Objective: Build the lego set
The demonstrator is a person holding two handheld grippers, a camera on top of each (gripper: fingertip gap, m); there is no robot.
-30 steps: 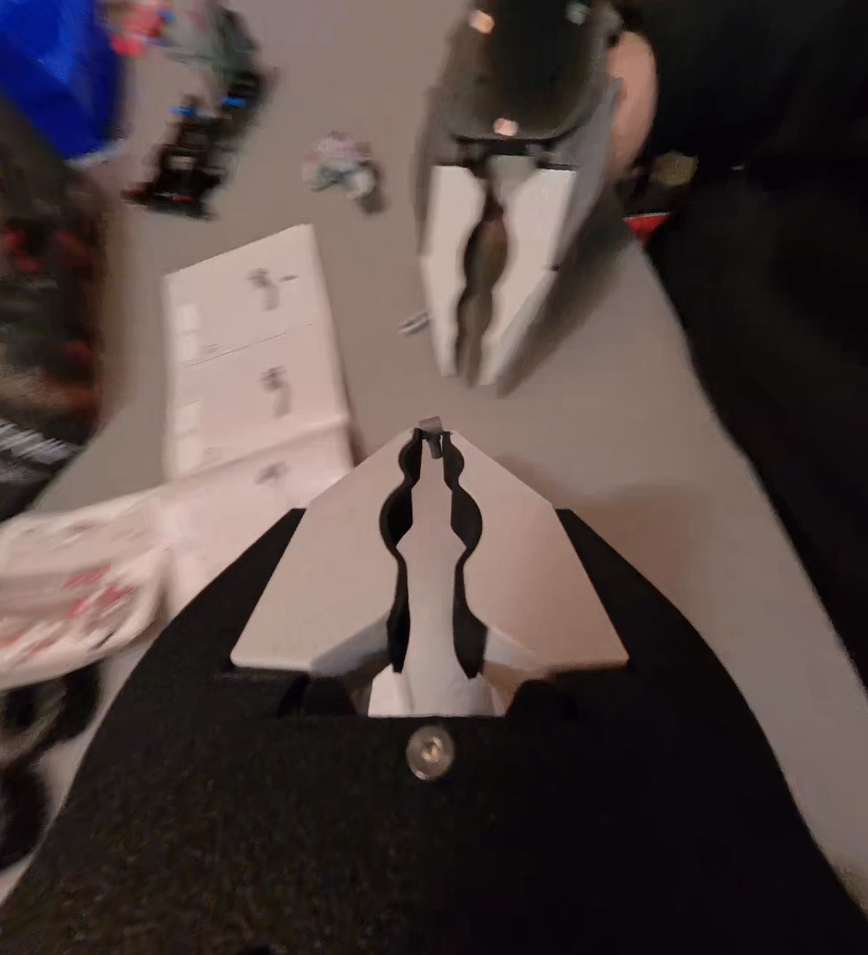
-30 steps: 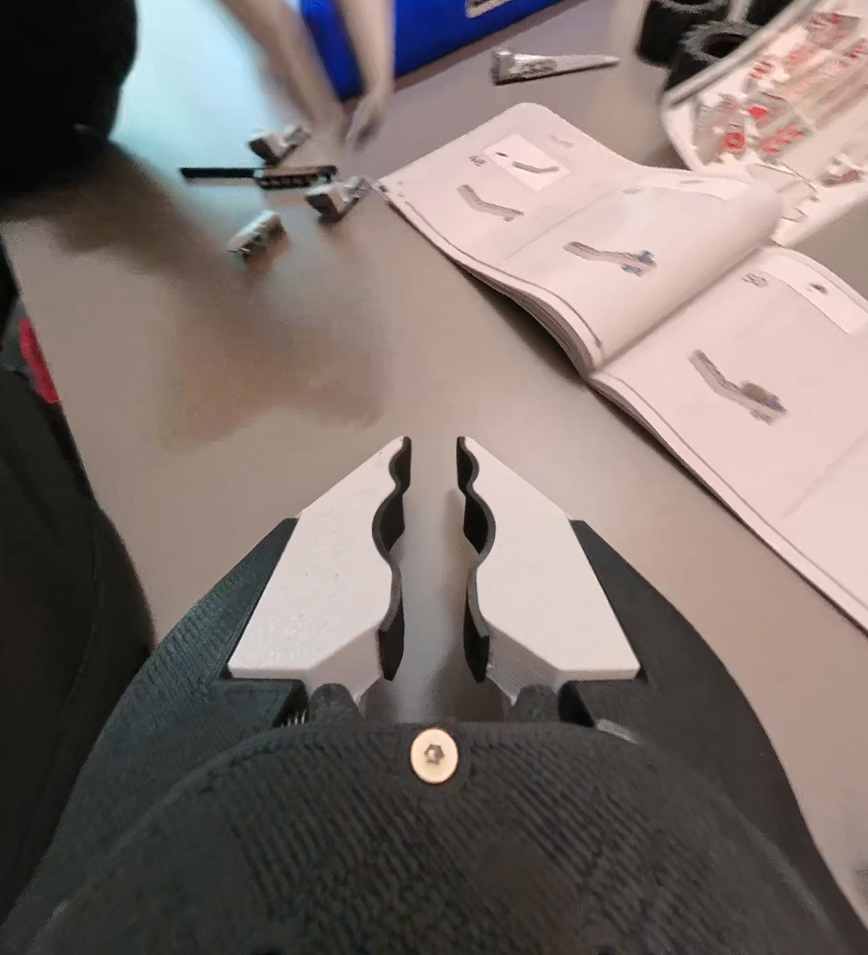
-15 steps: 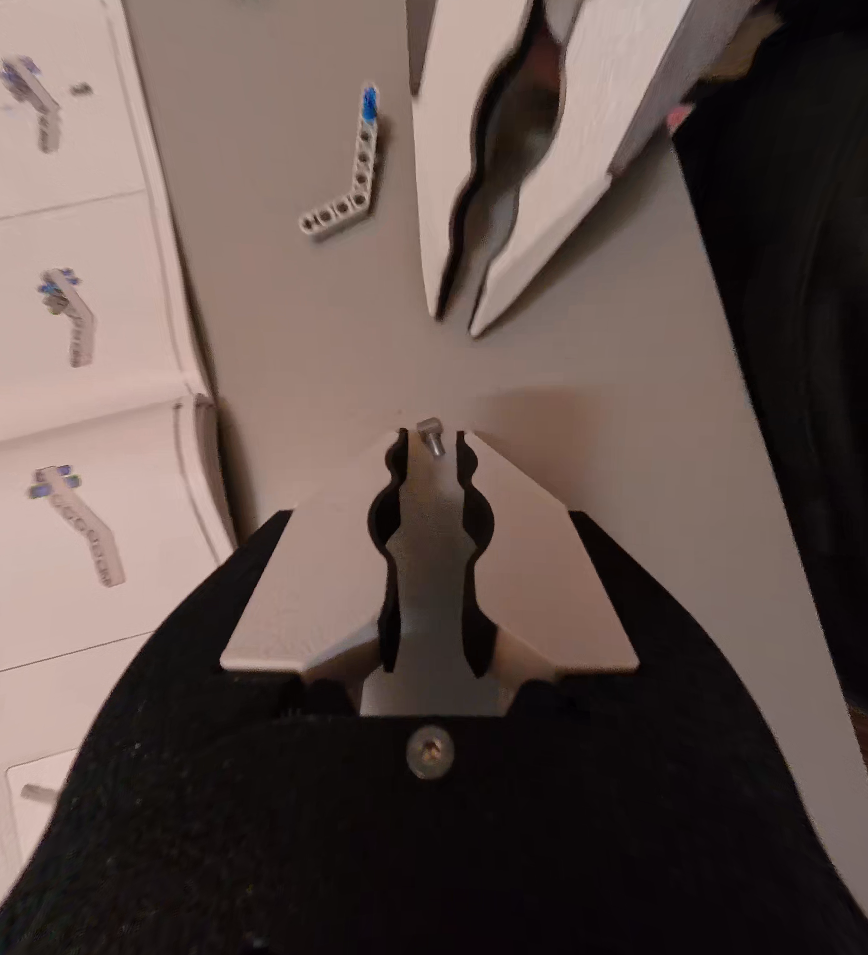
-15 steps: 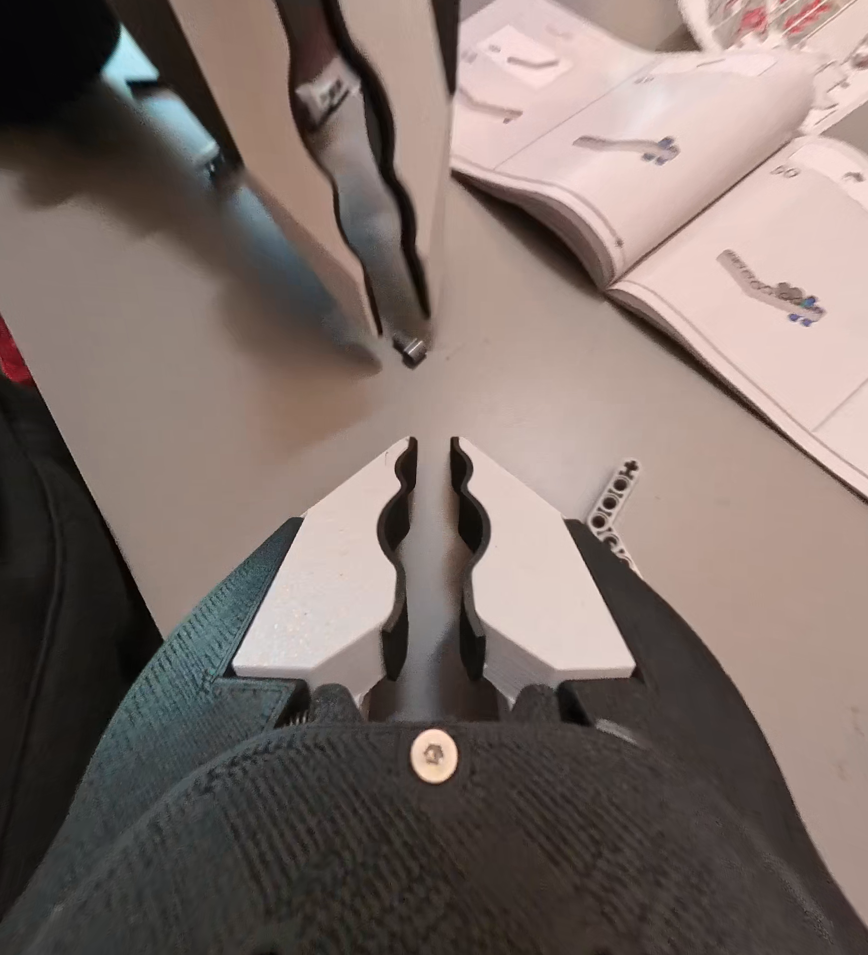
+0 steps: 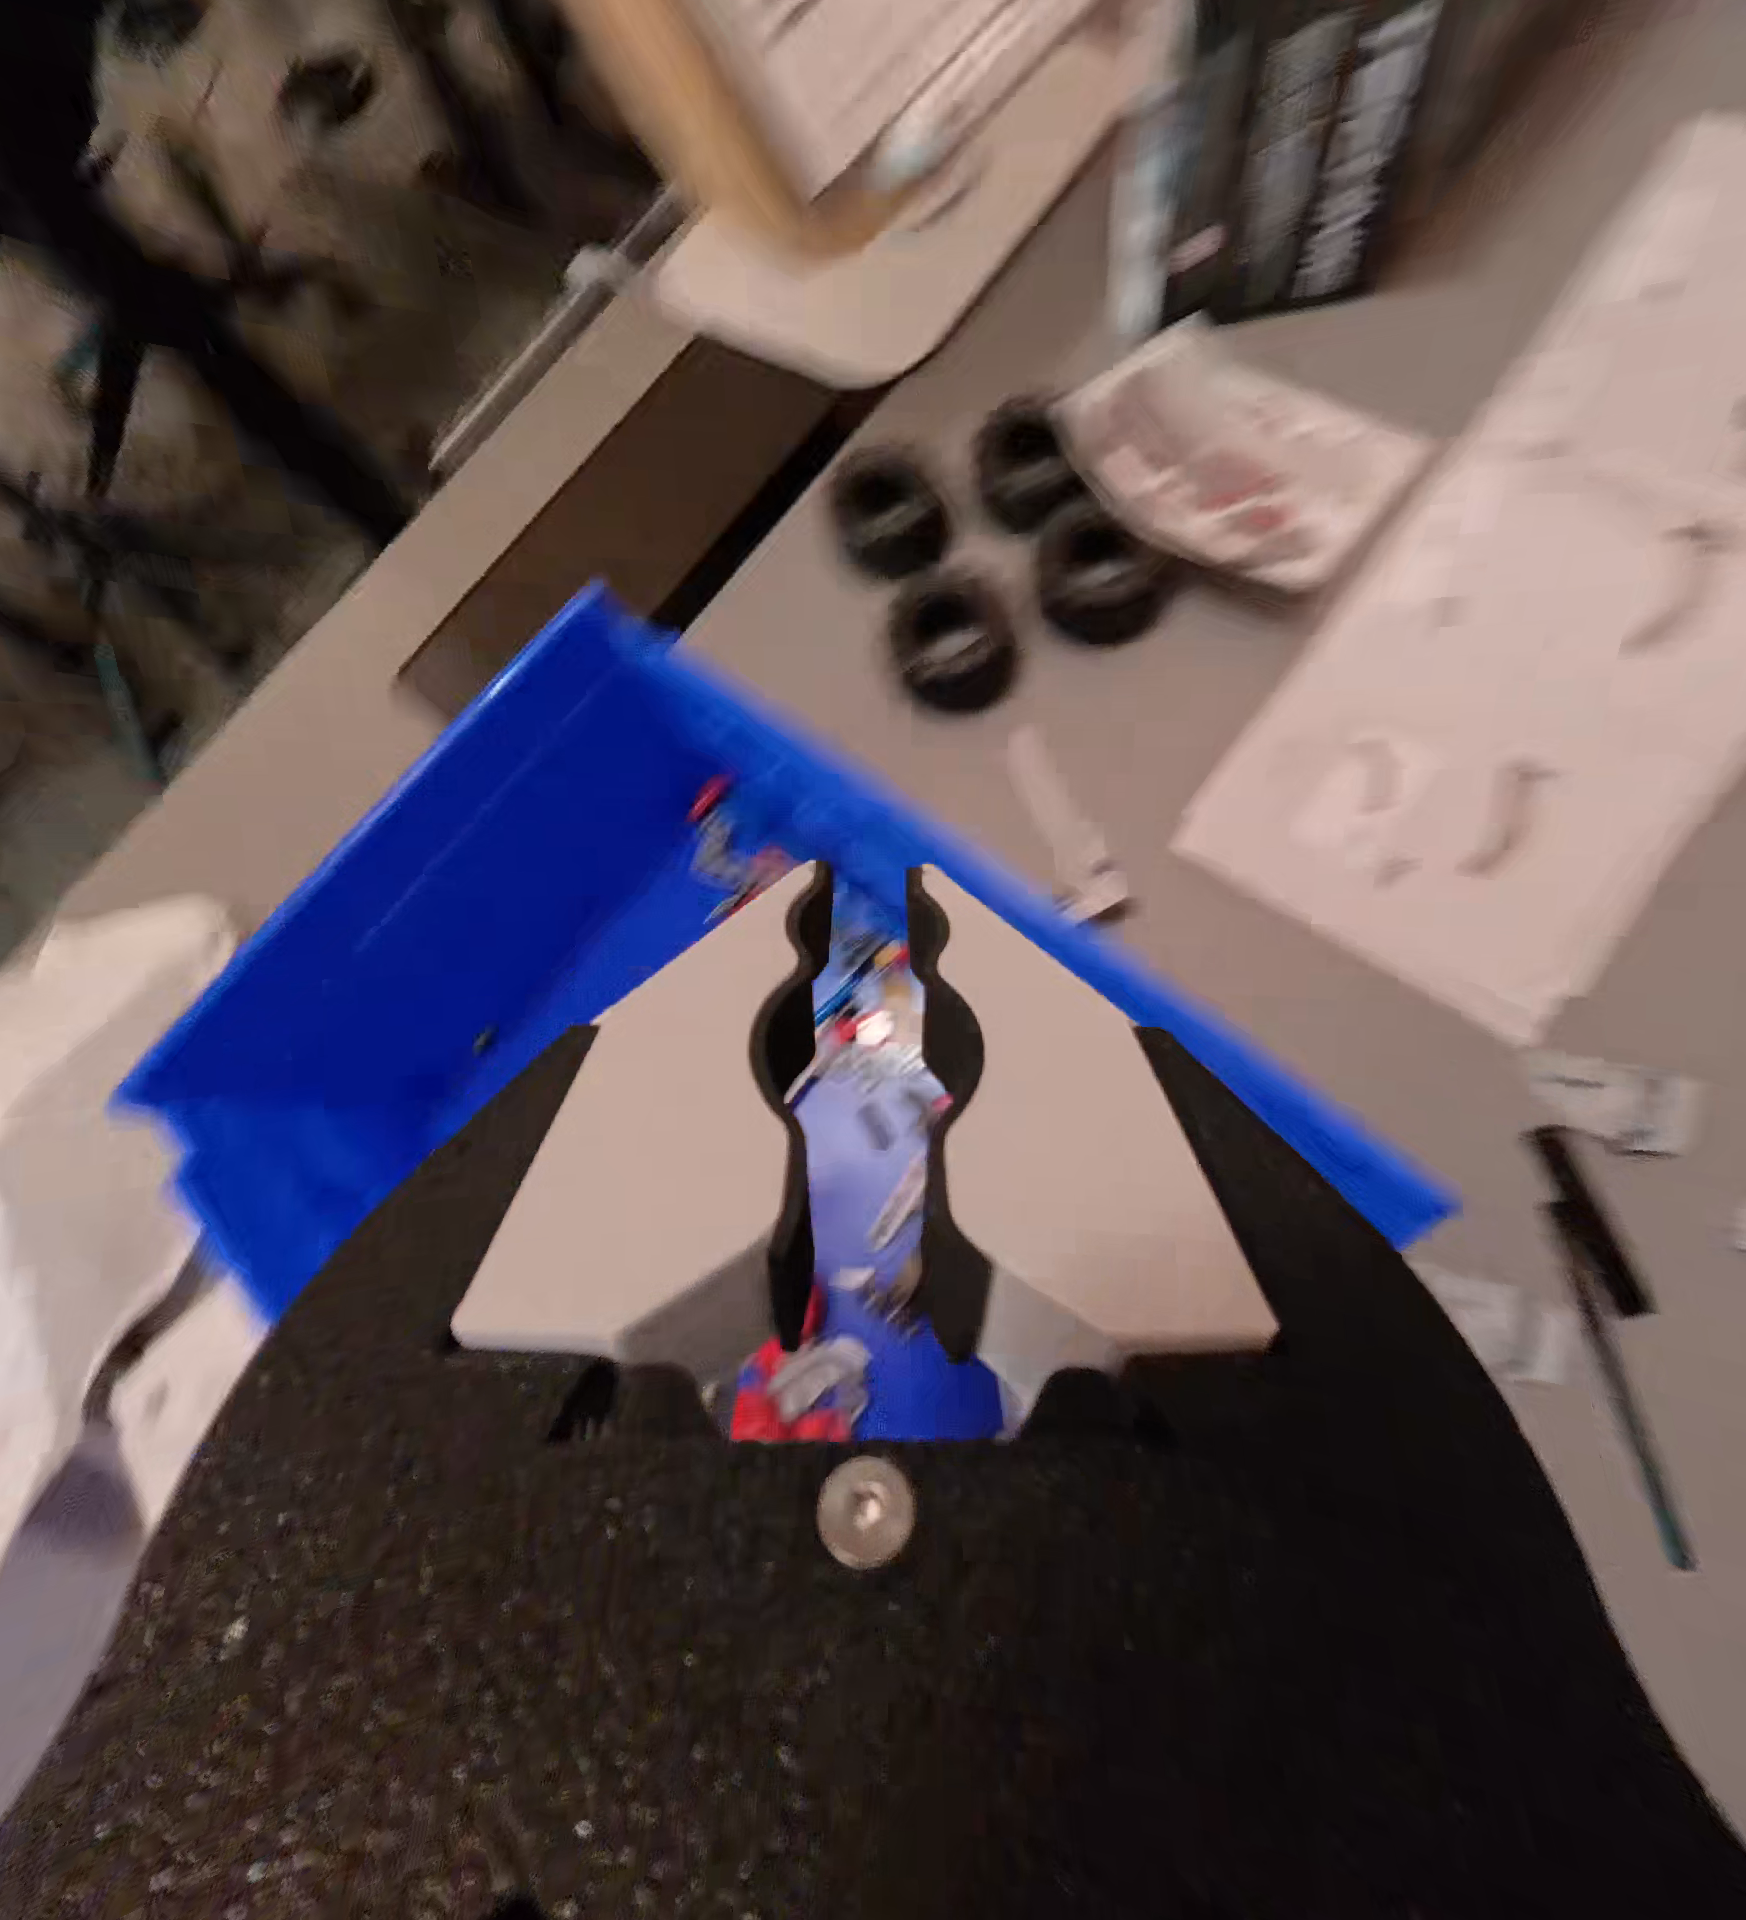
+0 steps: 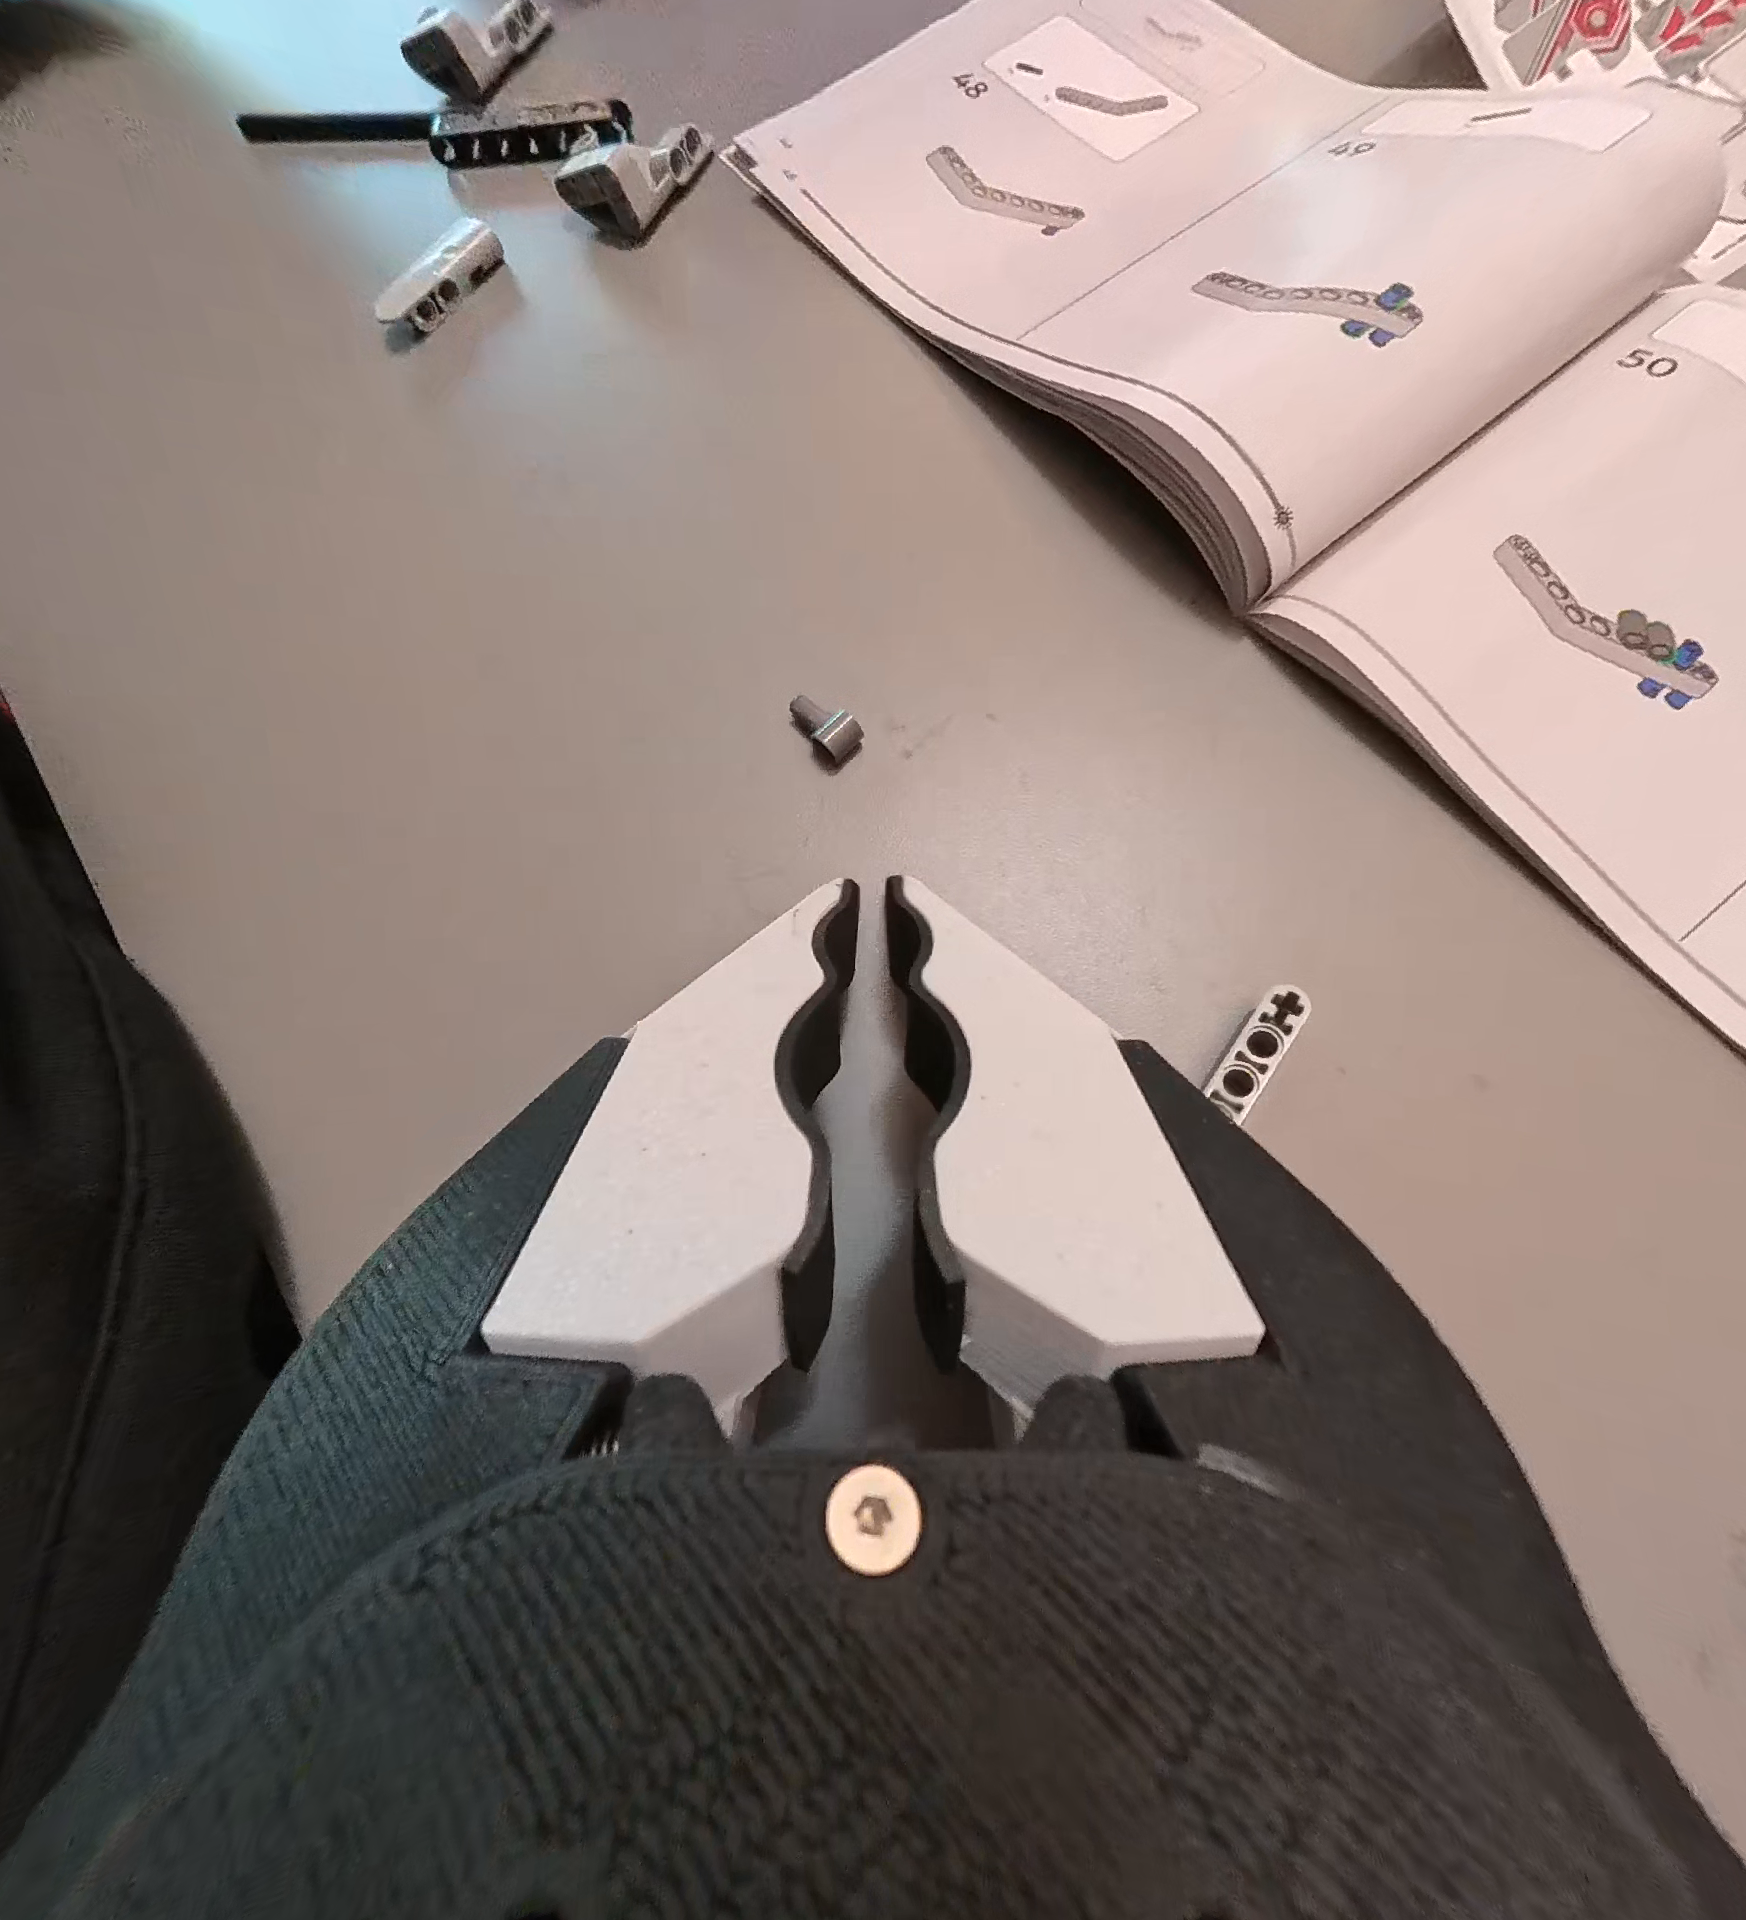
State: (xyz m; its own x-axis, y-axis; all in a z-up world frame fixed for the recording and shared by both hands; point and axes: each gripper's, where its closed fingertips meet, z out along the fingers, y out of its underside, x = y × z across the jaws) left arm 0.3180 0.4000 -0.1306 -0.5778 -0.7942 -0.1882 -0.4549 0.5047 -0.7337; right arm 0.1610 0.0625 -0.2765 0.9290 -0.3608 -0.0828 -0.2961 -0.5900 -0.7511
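Observation:
A small dark grey pin (image 6: 827, 725) lies on the grey table (image 6: 433, 623), a short way ahead of my right gripper (image 6: 871, 883). The right jaws stand almost together with nothing between them. A light grey beam (image 6: 1258, 1049) lies beside the right finger, partly hidden by the gripper body. My left gripper (image 5: 869, 873) hovers over a blue bin (image 5: 495, 935) holding several loose bricks, seen between the fingers. Its jaws are slightly apart and empty. The left wrist view is blurred.
An open instruction booklet (image 6: 1368, 364) lies to the right; it also shows in the left wrist view (image 5: 1575, 644). Grey connectors (image 6: 630, 177) and a black beam with an axle (image 6: 526, 130) lie at the far left. Several black tyres (image 5: 994, 561) sit behind the bin. Left tips to right tips: about 40 cm.
My left gripper let go of the small pin on the table, then swung away to above the blue bin. My right gripper's jaws have narrowed.

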